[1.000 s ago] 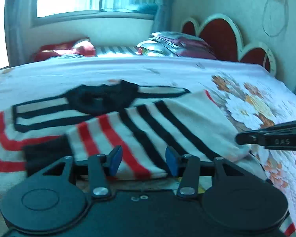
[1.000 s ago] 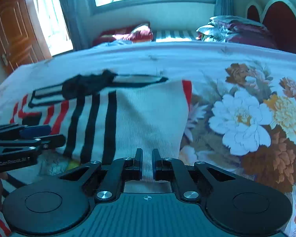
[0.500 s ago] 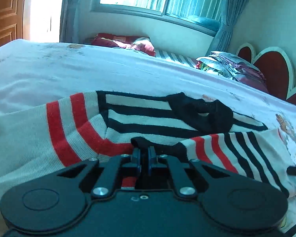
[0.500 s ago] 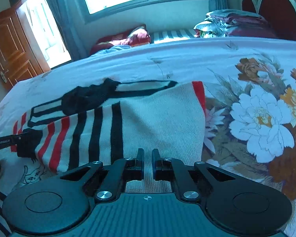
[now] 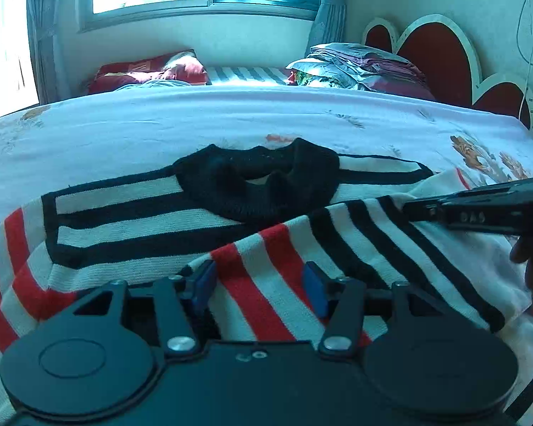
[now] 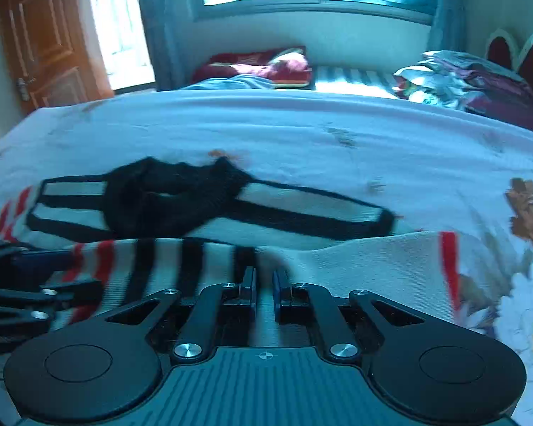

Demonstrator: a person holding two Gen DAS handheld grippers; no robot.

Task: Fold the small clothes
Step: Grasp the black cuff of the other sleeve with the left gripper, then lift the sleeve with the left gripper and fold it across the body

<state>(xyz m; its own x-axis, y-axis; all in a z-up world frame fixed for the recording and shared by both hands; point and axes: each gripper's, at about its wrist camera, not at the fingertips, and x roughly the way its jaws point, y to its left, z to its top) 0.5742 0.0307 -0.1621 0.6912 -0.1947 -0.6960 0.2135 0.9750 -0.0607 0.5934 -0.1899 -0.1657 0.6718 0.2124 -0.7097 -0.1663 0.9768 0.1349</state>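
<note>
A small knit sweater (image 5: 131,220) with white, black and red stripes and a black collar (image 5: 259,184) lies on the bed, its lower part folded up over the body. My left gripper (image 5: 259,285) is open, its blue pads over the folded striped edge. My right gripper (image 6: 264,285) is shut on the sweater (image 6: 355,266) at the white folded edge. The right gripper also shows in the left wrist view (image 5: 479,207), and the left gripper shows at the left edge of the right wrist view (image 6: 21,294).
The bed sheet (image 5: 195,124) is pale with flowers (image 6: 529,206) at the right. Folded bedding (image 5: 359,67) and a red pillow (image 5: 145,71) lie at the far side. A red headboard (image 5: 440,53) stands at the right, a wooden door (image 6: 49,39) at the left.
My left gripper was shut on the sweater half a second ago and has opened, now over the folded edge. The right gripper has stayed shut and carried its edge up towards the collar.
</note>
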